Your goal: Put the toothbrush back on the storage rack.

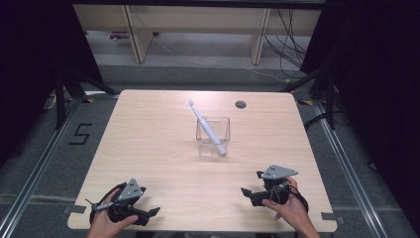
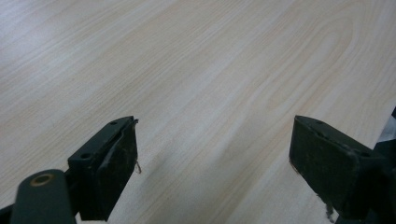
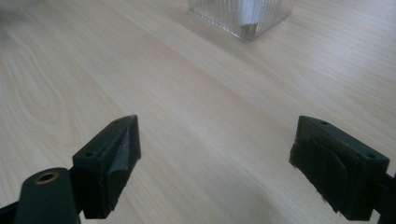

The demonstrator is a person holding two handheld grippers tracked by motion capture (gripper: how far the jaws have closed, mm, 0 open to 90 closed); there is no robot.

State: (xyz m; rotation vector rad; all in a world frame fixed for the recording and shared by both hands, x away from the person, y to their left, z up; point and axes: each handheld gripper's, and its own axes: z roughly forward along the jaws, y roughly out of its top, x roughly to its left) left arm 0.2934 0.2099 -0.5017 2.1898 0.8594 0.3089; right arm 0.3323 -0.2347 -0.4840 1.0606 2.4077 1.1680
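The toothbrush [image 1: 207,128] leans in the clear square cup [image 1: 213,136], head tilted up past the cup's far-left rim, handle end down at its near-right corner, so it stays upright. You hold both the left gripper [image 1: 148,214] and right gripper [image 1: 249,193] with jaws spread wide and empty, well nearer than the cup, beside the table's [image 1: 163,163] near edge. Bare wood lies between them and the cup.

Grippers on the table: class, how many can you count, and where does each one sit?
2. The left gripper sits at the table's near left corner, held by a hand; the right gripper sits near the right corner, fingers pointing inward. Both are open.
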